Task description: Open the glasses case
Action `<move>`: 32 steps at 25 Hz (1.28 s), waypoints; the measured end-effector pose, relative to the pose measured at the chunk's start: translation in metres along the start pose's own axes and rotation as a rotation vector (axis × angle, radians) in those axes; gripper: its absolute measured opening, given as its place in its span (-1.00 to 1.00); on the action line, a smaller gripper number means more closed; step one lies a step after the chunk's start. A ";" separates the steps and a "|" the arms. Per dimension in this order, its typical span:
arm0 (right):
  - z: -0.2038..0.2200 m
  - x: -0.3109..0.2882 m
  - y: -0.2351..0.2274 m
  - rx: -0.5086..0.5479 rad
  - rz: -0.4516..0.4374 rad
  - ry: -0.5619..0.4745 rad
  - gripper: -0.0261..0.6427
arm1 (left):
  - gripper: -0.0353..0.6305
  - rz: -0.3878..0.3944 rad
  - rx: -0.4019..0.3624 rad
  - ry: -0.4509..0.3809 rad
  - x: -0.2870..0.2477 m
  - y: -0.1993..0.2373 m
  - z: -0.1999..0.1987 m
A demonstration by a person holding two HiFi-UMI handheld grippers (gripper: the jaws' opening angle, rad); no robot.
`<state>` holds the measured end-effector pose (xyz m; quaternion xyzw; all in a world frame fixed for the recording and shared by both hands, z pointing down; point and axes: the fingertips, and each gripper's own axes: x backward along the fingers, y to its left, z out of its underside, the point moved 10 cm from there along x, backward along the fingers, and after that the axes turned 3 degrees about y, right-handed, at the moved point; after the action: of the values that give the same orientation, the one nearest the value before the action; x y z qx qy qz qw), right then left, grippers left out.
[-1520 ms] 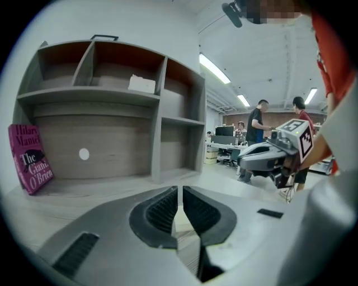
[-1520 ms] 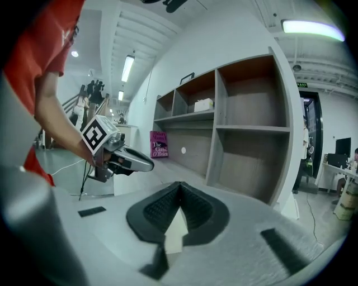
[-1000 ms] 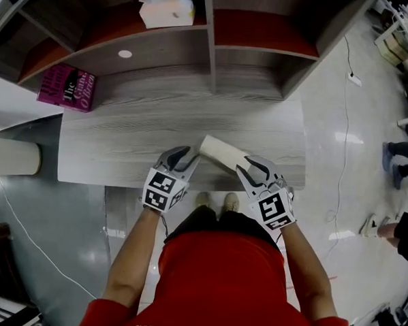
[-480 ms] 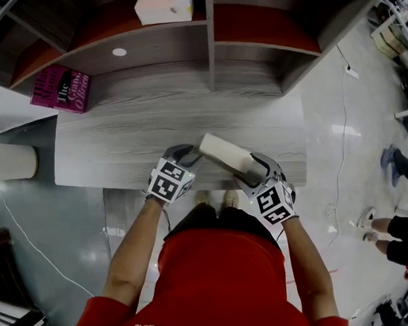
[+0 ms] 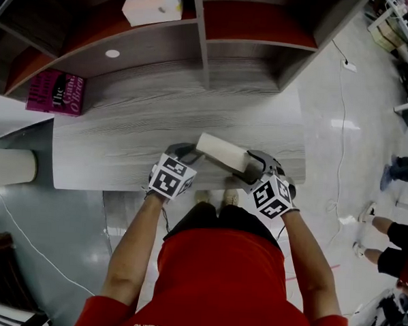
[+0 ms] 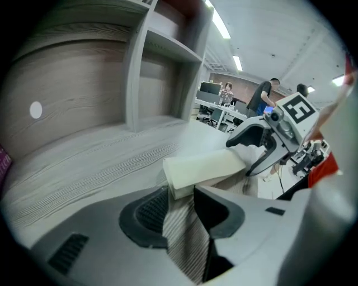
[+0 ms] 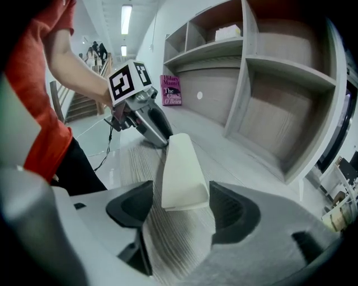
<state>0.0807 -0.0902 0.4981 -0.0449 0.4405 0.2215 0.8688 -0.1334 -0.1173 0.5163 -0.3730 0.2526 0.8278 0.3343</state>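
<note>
A cream glasses case (image 5: 221, 152) lies shut and slanted on the grey wood desk (image 5: 123, 148), near its front edge. My left gripper (image 5: 184, 152) is at the case's left end and my right gripper (image 5: 252, 163) at its right end. In the left gripper view the case (image 6: 204, 166) ends at the tips of my left gripper (image 6: 182, 196). Those jaws are closing slightly, and the pads do not press on it. In the right gripper view the case (image 7: 182, 167) reaches between the jaws of my right gripper (image 7: 182, 198), which are opening, with a gap on each side.
A shelf unit (image 5: 203, 39) rises at the back of the desk, with a tissue box (image 5: 152, 6) on a shelf. A pink book (image 5: 54, 92) leans at the desk's far left. A cream cylinder (image 5: 9, 167) lies left of the desk. People's legs (image 5: 398, 237) show at the right.
Both grippers have sunk toward the desk and tipped further down at the case's two ends. The right jaws have spread wider. The case has barely shifted.
</note>
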 end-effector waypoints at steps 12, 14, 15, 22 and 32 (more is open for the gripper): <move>-0.004 -0.003 -0.014 0.012 -0.064 0.020 -0.14 | -0.56 0.042 0.017 0.005 -0.002 0.002 0.000; -0.004 -0.002 -0.021 -0.047 -0.109 -0.004 -0.15 | -0.56 0.044 0.019 0.006 -0.002 0.002 0.000; -0.003 -0.002 -0.025 -0.085 -0.133 -0.017 -0.15 | -0.56 0.045 0.019 0.006 -0.002 0.002 0.000; 0.003 0.007 -0.055 -0.303 -0.249 -0.106 -0.25 | -0.56 0.050 0.019 0.013 -0.003 0.003 0.000; 0.000 0.011 -0.086 -0.381 -0.164 -0.183 -0.72 | -0.56 0.054 0.021 0.030 -0.003 0.004 -0.001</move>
<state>0.1232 -0.1632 0.4792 -0.2236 0.3050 0.2325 0.8961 -0.1341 -0.1214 0.5185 -0.3752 0.2761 0.8281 0.3119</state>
